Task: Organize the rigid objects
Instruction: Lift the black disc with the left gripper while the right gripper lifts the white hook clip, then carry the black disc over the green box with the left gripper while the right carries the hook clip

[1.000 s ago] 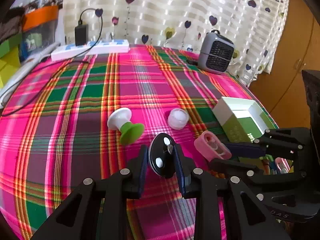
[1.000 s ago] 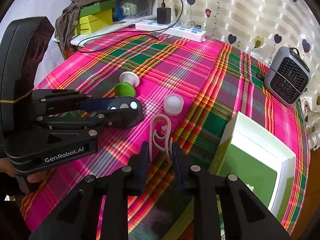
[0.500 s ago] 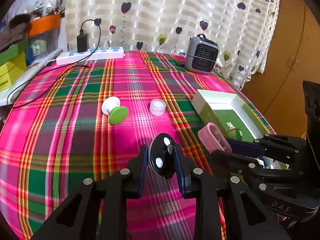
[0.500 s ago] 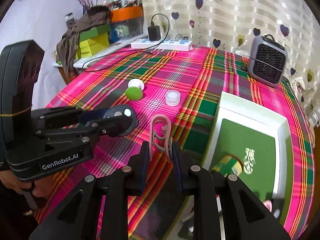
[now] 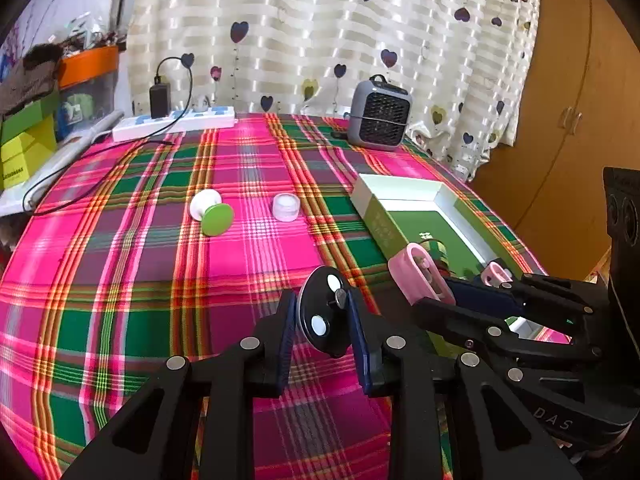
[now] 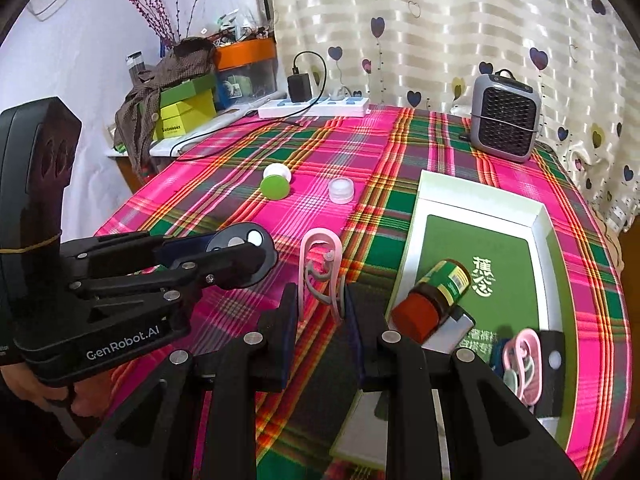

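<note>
My left gripper (image 5: 322, 330) is shut on a black round disc with white dots (image 5: 325, 316), held above the plaid tablecloth; the disc (image 6: 240, 256) also shows in the right wrist view. My right gripper (image 6: 320, 312) is shut on a pink oval clip (image 6: 322, 264), seen from the side as the pink clip (image 5: 416, 276). Both hover by the near left corner of a white box with a green floor (image 6: 536, 220). Inside lie a brown jar with a green label (image 6: 434, 294), a second pink clip (image 6: 524, 364) and a black item. A green and white spool (image 5: 210, 210) and a small clear lid (image 5: 286, 207) lie farther out on the cloth.
A grey mini fan (image 5: 378, 114) stands at the table's far edge by the heart-print curtain. A white power strip with a black charger (image 5: 176, 120) and its cable run along the far left. Stacked boxes and cloth (image 6: 180, 96) sit on a shelf at left. A hand (image 6: 44, 396) holds the left gripper.
Both grippers have pulled back and slightly up with their objects held. The spool and lid now look farther away, and more of the box's inside has come into view.
</note>
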A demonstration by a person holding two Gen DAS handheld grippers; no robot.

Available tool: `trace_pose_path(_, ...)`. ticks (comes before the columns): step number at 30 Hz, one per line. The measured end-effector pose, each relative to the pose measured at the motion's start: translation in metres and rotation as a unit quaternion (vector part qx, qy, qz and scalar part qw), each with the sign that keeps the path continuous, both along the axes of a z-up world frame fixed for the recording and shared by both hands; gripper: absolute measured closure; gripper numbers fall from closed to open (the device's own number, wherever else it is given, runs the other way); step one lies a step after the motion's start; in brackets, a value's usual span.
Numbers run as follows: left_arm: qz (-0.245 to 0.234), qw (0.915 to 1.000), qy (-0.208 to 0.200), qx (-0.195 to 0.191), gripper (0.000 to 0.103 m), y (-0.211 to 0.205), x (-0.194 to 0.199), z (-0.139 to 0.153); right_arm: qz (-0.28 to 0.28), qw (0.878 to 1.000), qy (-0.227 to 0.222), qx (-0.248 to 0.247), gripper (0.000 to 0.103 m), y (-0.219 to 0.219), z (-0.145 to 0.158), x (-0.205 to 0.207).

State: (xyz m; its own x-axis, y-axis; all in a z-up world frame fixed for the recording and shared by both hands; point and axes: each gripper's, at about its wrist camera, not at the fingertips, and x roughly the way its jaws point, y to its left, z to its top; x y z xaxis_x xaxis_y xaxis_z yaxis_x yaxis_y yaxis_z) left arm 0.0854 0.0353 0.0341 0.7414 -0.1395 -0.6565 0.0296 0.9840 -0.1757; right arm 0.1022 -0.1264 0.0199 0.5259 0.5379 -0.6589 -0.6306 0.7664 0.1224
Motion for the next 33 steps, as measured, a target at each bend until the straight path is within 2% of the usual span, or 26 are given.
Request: trace_pose_path(33, -0.030, 0.9995, -0.009, 0.008, 0.078, -0.030, 0.000, 0.009, -0.017, 1.000, -0.008, 0.016, 0.079, -0.022, 0.007, -0.007)
